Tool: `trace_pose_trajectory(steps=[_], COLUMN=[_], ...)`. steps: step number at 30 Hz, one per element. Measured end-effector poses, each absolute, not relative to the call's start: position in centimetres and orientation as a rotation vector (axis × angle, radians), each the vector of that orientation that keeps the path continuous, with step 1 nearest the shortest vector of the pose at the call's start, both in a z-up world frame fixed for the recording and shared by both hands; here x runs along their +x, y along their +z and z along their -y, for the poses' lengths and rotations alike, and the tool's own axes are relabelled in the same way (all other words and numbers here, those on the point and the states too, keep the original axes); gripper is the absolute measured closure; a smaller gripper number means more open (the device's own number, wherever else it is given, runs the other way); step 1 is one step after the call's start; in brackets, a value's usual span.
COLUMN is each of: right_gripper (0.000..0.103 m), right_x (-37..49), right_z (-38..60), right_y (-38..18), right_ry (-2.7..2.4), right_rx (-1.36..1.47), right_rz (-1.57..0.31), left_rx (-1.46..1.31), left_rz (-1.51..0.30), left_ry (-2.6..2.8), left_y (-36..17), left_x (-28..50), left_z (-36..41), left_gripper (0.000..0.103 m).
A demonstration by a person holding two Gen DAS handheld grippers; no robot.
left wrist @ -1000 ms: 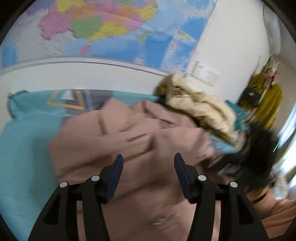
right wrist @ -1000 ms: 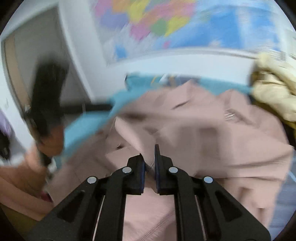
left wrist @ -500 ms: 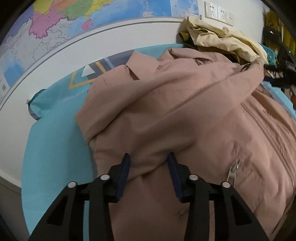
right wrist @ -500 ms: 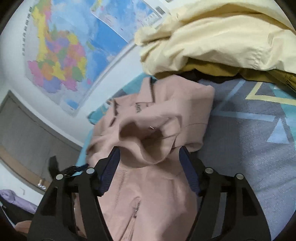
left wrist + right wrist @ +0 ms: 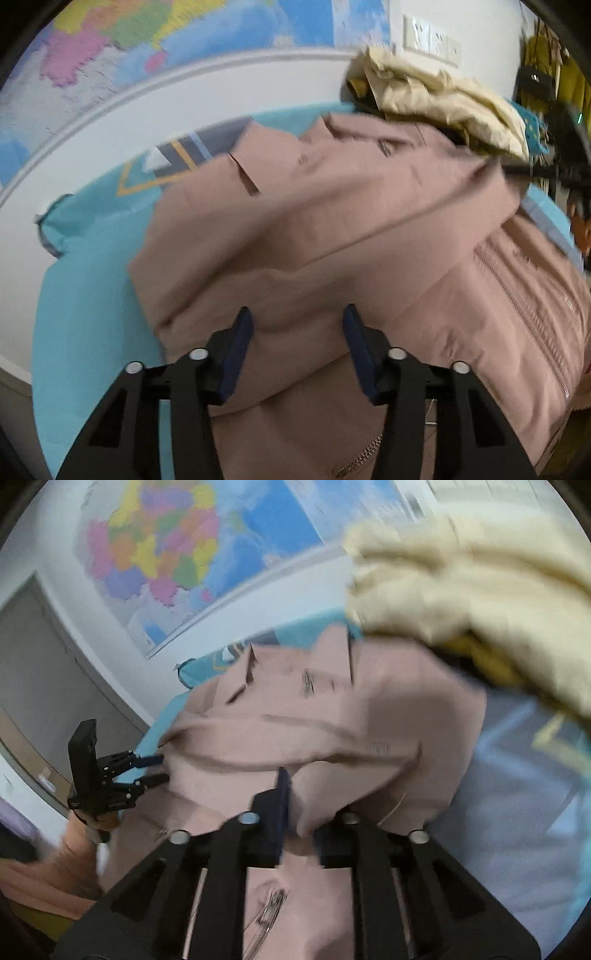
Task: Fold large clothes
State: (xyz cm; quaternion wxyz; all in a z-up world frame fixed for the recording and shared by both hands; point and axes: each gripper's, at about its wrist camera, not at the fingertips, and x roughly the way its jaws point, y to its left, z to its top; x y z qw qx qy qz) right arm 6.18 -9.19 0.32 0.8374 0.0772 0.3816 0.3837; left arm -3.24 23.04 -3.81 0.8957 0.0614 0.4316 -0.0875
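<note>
A dusty-pink jacket (image 5: 332,229) lies spread on a teal bed sheet (image 5: 85,295), its zipper (image 5: 517,295) running down the right side. My left gripper (image 5: 297,328) hovers low over the jacket's near left part. Its jaws are opening, a bulge of pink cloth rises between the blue pads, and they do not press it. In the right wrist view my right gripper (image 5: 293,786) is shut on a fold of the jacket (image 5: 332,709), which drapes over and hides one finger. The left gripper (image 5: 157,768), held by a hand, shows there at the jacket's left edge.
A heap of cream clothes (image 5: 443,99) over mustard fabric sits at the bed's far right, touching the jacket's collar end. A world map (image 5: 184,29) and wall sockets (image 5: 430,40) are behind. A grey door (image 5: 44,672) stands to the left of the bed.
My right gripper, open around a bunched fold half a second ago, has closed on it and swung sideways. The left gripper has sunk towards the jacket and its jaws stand a little wider.
</note>
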Motion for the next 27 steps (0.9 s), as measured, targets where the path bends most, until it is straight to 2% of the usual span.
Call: trace_pose_trajectory(steps=[4,7,9,12,13,14,18,22,27], right_gripper=[0.097,0.097,0.091,0.074,0.058,0.048,0.047,0.047,0.053], right_x=[6.1,7.6,8.2,8.0,7.8,7.7,6.8,5.4,6.7], right_z=[9.5,9.6,9.5,10.3,11.0,11.7,14.5,12.2,6.6], right_y=[4.3,3.0,0.3,-2.4,-2.8,-2.8,-0.6,1.4,-1.8], right_ry=[0.765,0.776,0.764,0.730,0.710,0.693,0.661,0.708,0.719], right_rx=[0.054,0.052,0.013,-0.003,0.003,0.017,0.112,0.037,-0.162], right_rz=[-0.592,-0.614,-0.713,-0.798,-0.818,-0.822,-0.752,-0.669,-0.747], left_rx=[0.140,0.140,0.111,0.066,0.063,0.063,0.066,0.089,0.049], left_rz=[-0.908,-0.907,-0.897,-0.860,-0.845,-0.831,-0.837,-0.883,-0.932], left_ry=[-0.176,-0.158,-0.169,-0.202,-0.203,-0.203,-0.186,-0.156,-0.113], left_y=[-4.2,-3.8,-3.3,-1.9,-1.4,-1.0,-0.5,-1.8,-3.4], left_x=[-3.3,-3.3,-3.3,-3.4,-3.3,-3.2,-1.4,1.2,3.1], left_z=[-23.0,-23.2,-23.7,-24.4,-24.5,-24.6,-24.6,-24.5,-25.1], left_gripper=[0.058,0.058,0.058,0.050,0.047,0.043,0.043,0.043,0.044])
